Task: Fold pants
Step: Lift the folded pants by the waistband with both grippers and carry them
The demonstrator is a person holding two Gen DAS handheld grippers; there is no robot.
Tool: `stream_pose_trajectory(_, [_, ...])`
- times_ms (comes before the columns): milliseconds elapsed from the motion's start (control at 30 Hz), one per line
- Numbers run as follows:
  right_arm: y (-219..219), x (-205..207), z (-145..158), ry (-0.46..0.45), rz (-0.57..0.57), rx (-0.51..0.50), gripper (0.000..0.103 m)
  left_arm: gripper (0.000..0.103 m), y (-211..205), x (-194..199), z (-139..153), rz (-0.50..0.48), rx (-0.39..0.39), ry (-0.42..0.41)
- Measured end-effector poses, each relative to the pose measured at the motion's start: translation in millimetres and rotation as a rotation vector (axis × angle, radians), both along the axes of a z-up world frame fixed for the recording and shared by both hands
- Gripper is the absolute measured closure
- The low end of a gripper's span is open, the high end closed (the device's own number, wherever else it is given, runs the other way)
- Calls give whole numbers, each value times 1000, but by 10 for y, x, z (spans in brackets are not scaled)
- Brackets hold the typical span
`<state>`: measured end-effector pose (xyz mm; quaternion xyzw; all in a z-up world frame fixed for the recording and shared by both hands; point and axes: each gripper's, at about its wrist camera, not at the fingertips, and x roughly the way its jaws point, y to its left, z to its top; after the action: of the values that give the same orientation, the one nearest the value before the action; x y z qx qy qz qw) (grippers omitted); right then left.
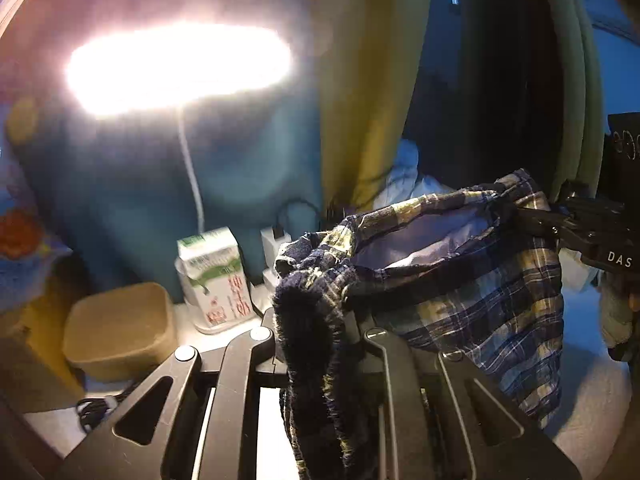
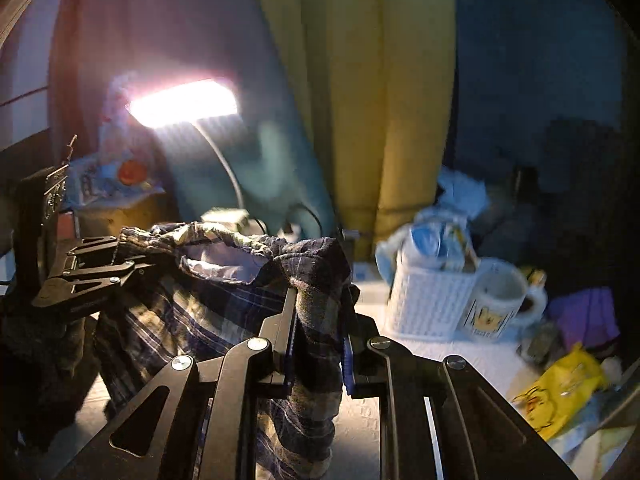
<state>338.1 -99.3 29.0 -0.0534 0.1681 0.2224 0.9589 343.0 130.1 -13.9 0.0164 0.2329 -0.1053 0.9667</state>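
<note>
The white bench (image 2: 404,354) runs along a backdrop of yellow and teal curtains, lit by a glaring desk lamp (image 1: 178,68) toward its left rear edge. Above it hang the plaid pants (image 1: 480,296), held up clear of the surface by the waistband, which gapes open between the two claws and shows a pale lining; the legs drop out of view below. The cloth is a navy, yellow and white check, thin and rumpled, so I judge it light, limp and apt to sag or twist wherever it is unsupported; the doubled waistband hem is the firmest place to hold, and each claw has it at an opposite end. The left gripper (image 1: 316,320) is pinching a bunched, fuzzy dark edge of the waistband, and the right gripper (image 2: 318,320) is likewise clamped on a gathered fold. Along the bench's back edge stand a white woven basket (image 2: 428,308), a milk carton (image 1: 216,276), a tan lidded box (image 1: 120,328) near the left rear corner, a printed mug (image 2: 496,304) just beside the basket, and a yellow packet (image 2: 560,392) at the right edge.
</note>
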Motion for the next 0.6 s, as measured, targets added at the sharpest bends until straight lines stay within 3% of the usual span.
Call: stream_pose_trajectory(600, [426, -1456, 904, -316, 77, -39, 86, 89, 347, -1248, 856, 109, -21, -273])
